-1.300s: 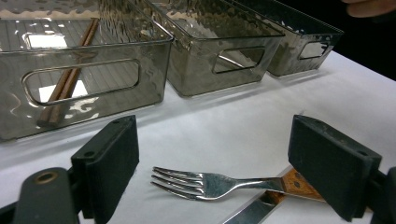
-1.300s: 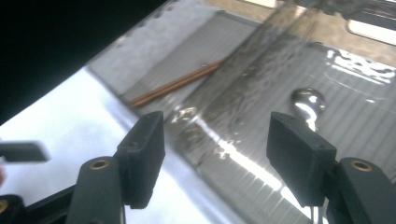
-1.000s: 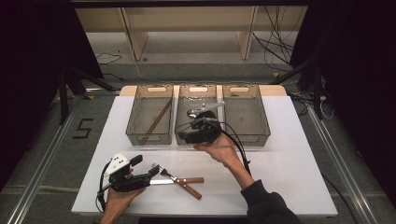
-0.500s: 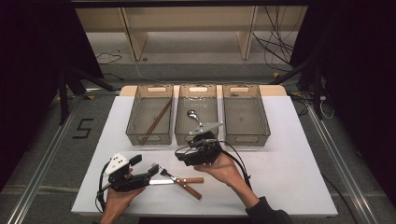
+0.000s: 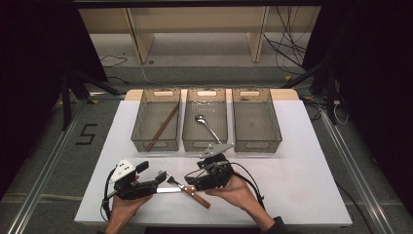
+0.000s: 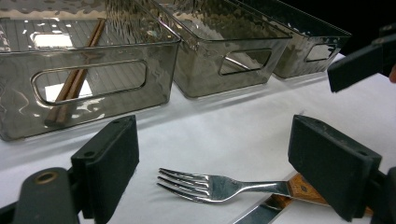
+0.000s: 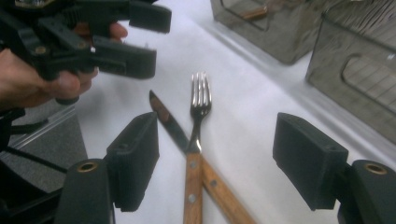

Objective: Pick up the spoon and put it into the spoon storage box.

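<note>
Right gripper (image 5: pixel 191 176) is coming back from the middle bin (image 5: pixel 205 142) toward the near edge of the table (image 5: pixel 302 165) — one second ago it was hanging over that bin, and now it is sitting low beside the cutlery. Its jaws have just been opening wider; nothing is between them yet, though in the right gripper view they are framing the crossed handles.

Fork (image 7: pixel 196 135): lying flat on the white table, tines pointing toward the left gripper (image 5: pixel 158 178), wooden handle overlapping the knife (image 7: pixel 175 128). Knife: lying crossed under or against the fork — which one is on top is hard to tell. Both are resting between the two grippers, probably awaiting sorting.

Left gripper: jaws standing apart and holding nothing, hovering just over the fork tines (image 6: pixel 184 182) in its own view; it is staying where it was, likely ready to steady or take one piece.

Bins, three in a row at the far side: left bin (image 5: pixel 157 144) is holding chopsticks (image 5: pixel 163 126), middle bin is holding a spoon (image 5: pixel 207 126), right bin (image 5: pixel 257 142) is looking empty — seemingly one sort of utensil per bin.
</note>
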Demonstrator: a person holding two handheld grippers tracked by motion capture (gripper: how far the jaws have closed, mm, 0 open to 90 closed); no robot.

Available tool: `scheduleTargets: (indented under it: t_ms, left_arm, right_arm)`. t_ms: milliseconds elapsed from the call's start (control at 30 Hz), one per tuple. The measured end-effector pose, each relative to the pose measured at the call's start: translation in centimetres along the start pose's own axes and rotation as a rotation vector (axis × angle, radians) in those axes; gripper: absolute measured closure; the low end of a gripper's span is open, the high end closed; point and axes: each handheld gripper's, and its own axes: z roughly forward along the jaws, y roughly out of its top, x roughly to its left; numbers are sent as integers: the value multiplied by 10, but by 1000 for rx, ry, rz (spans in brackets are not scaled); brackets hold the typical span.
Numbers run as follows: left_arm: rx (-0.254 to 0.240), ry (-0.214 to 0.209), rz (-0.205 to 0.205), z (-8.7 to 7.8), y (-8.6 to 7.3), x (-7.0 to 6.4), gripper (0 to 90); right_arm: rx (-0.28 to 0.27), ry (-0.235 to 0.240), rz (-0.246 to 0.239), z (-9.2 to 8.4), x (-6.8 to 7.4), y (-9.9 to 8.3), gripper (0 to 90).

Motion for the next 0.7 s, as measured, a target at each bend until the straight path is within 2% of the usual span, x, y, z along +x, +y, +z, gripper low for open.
scheduleTargets:
  t_ms: [700]
  left_arm:
    - [-10,8,-9,-3,-1,1,162]
  right_arm:
    - [59,31,-35,13,20,-10,287]
